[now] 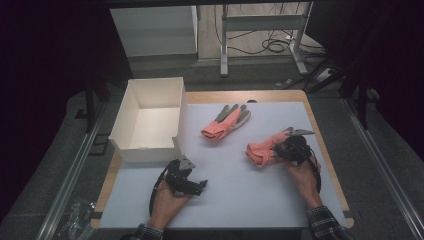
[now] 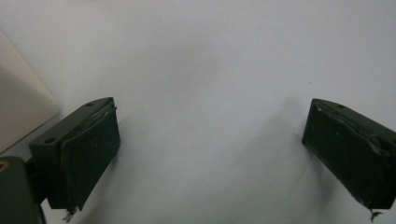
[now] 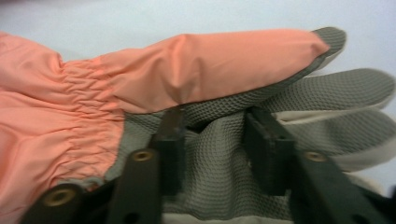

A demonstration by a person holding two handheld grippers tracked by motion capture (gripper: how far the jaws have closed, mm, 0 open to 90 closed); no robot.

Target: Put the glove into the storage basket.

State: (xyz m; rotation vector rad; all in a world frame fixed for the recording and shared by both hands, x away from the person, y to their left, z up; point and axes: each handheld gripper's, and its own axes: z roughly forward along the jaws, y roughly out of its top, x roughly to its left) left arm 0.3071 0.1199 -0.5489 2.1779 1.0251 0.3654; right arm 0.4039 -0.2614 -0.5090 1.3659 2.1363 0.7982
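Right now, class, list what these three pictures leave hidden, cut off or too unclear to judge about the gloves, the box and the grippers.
- Near glove: high view, its finger end hidden under the right gripper.
- Same glove: right gripper view, cuff cut off at the left edge.
- White box: high view, near wall hides the floor just behind it.
- Left gripper: high view, too dark to judge its jaws.

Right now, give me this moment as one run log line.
right claw: pinching fold of near glove | left claw: open, over white mat | far glove: lying loose | box: holds nothing
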